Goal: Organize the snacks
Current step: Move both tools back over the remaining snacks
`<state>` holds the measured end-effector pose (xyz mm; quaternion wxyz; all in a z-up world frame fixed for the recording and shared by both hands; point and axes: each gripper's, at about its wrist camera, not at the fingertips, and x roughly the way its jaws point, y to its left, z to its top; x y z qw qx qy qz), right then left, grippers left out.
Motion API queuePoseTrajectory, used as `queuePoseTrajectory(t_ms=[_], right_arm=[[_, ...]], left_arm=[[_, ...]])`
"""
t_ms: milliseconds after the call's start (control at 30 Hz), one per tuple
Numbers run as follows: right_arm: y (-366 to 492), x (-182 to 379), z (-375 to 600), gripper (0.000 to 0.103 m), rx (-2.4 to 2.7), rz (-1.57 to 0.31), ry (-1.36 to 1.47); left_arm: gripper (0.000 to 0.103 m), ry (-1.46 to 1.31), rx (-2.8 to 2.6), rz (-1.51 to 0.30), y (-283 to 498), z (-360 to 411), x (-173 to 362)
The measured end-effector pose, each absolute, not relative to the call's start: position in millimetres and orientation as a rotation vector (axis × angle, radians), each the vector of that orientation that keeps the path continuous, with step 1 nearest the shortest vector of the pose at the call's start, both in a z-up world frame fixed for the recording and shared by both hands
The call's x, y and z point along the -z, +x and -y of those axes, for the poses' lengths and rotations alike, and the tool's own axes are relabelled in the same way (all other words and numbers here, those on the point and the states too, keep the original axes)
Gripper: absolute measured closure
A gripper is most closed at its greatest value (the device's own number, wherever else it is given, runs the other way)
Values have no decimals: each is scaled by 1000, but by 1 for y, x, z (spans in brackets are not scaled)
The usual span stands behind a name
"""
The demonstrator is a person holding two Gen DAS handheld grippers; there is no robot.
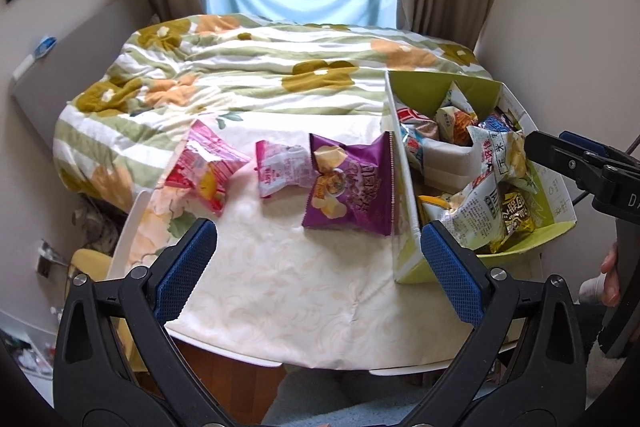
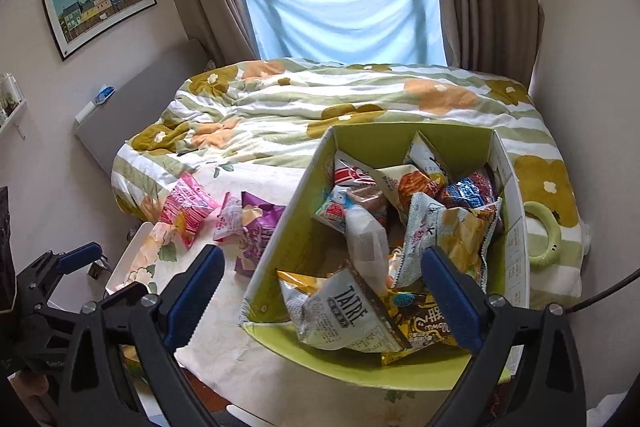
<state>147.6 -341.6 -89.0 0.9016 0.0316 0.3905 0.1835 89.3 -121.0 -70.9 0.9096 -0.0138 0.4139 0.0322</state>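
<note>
- In your left wrist view, the box (image 1: 404,187) near wall hides the purple bag's (image 1: 352,183) right edge.
- The packets at the box's bottom are buried under the top ones.
- The table's (image 1: 280,291) near edge is cut off behind your left gripper (image 1: 316,263).
- Print on the pink packet (image 1: 280,167) is too small to read.

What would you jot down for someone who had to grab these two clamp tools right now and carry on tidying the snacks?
Left gripper: open, empty, above the table.
Right gripper: open, empty, above the green box.
Done: the box already holds many snack bags.
Left: three bags lie on the tablecloth beside the box: purple chip bag, small pink-and-white packet, pink bag. The purple one lies nearest the box.
</note>
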Motion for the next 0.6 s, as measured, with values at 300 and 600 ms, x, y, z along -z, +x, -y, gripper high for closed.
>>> queuePoseTrajectory(t_ms=[300,600], right_arm=[[130,84,289,5,-366,-775,49],[146,104,216,5,-279,-789,93]], left_arm=[[2,-78,-133,-847,74,53,74],[2,-27,-79,-871,111,-22,88]])
